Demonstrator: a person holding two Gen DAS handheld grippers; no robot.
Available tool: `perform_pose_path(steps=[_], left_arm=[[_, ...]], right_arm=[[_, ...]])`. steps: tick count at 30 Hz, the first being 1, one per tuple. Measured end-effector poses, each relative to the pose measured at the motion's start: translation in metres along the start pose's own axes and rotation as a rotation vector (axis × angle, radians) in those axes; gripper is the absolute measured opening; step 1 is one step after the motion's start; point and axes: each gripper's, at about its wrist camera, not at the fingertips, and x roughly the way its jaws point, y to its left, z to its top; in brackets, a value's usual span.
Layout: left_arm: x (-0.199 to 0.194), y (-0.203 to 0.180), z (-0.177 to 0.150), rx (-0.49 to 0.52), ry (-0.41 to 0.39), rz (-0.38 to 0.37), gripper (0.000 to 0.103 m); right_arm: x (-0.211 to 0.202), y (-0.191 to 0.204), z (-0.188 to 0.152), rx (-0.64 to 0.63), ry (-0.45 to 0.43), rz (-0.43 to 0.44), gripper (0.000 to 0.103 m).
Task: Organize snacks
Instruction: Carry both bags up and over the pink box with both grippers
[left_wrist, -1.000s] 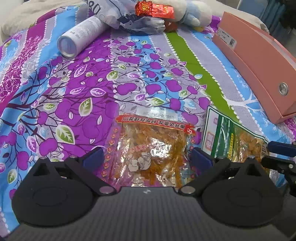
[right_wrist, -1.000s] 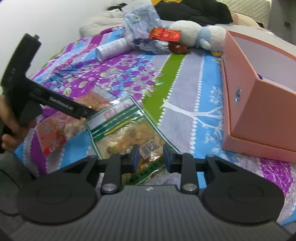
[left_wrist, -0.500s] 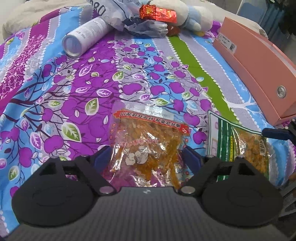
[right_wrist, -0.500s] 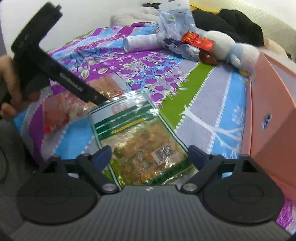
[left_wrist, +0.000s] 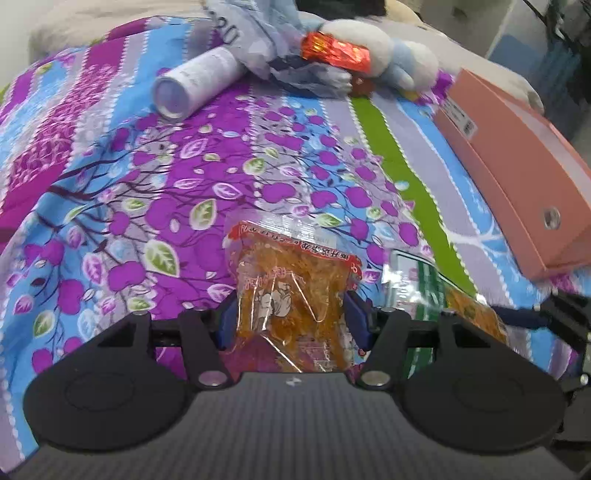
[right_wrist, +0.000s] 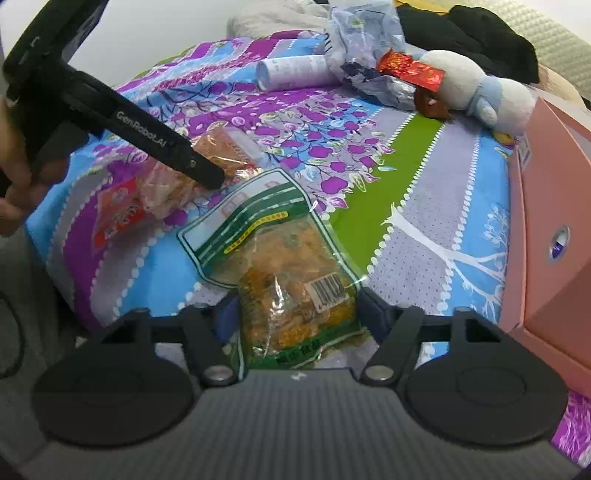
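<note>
A clear bag of orange snack strips with a red header (left_wrist: 291, 280) sits between the pads of my left gripper (left_wrist: 291, 315). The jaws are closing, and the pads press the bag's crumpled sides. A green-edged bag of yellow snacks (right_wrist: 273, 251) is bunched between the pads of my right gripper (right_wrist: 298, 312), whose jaws are also closing onto it. Both bags lie on the flowered bedspread (left_wrist: 155, 206), side by side. In the right wrist view one left finger (right_wrist: 159, 144) reaches the orange bag (right_wrist: 221, 155). A pink open box (right_wrist: 554, 221) stands to the right.
At the far end of the bed lie a white tube (left_wrist: 195, 81), a crumpled plastic bag (left_wrist: 258, 40), a red foil packet (left_wrist: 336, 55) and a white-and-blue plush toy (left_wrist: 406, 62). The pink box (left_wrist: 517, 166) runs along the right edge. A person's hand (right_wrist: 14, 177) holds the left gripper.
Both pairs of jaws have narrowed onto their bags, which now look squeezed and crumpled. The right jaws first swung wide from nearly shut, then came in around the green bag.
</note>
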Motion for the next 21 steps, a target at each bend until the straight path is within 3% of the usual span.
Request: perform_pose_path(steps=[3, 11, 21], left_arm=[[-0.01, 0.002, 0.0, -0.032, -0.019, 0.014, 0.064], [-0.033, -0.006, -0.002, -0.097, -0.058, 0.039, 0.065], [-0.05, -0.035, 0.007, -0.106, -0.082, 0.005, 0.065]], right_arm=[[-0.007, -0.001, 0.002, 0.036, -0.004, -0.015, 0.058], [-0.032, -0.012, 0.006, 0.245, -0.042, -0.063, 0.057], [-0.056, -0.023, 0.019, 0.316, -0.093, -0.127, 0.057]])
